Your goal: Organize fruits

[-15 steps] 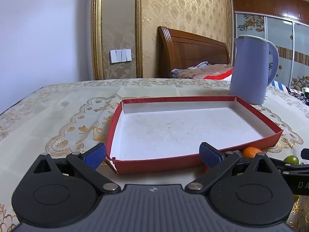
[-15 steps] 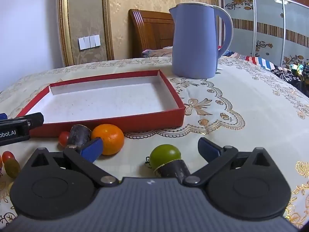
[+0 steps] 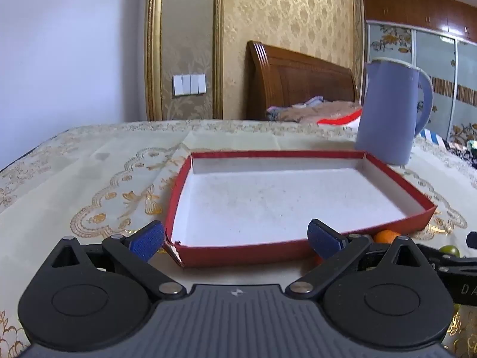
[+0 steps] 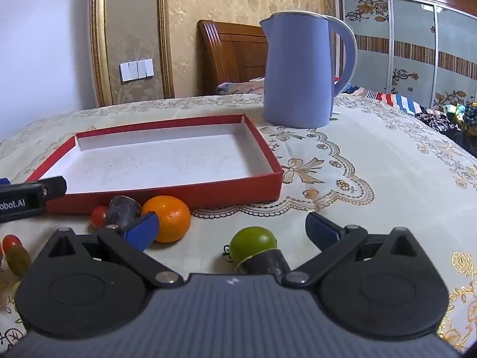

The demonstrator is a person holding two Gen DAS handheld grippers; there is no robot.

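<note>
Right gripper (image 4: 231,228), jaws apart and empty, frames the green fruit (image 4: 253,243) lying just before the red tray (image 4: 208,189); closing gently around its middle should prevent rolling.

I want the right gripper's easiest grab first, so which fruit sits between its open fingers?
The green fruit: it lies between the right gripper fingers, nearest the camera. The orange sits behind the left fingertip.

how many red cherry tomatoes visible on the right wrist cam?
2. One cherry tomato sits by the red tray front wall, touching the dark fruit. Another lies near the left edge. A red sliver at the far-left edge may be a third.
</note>
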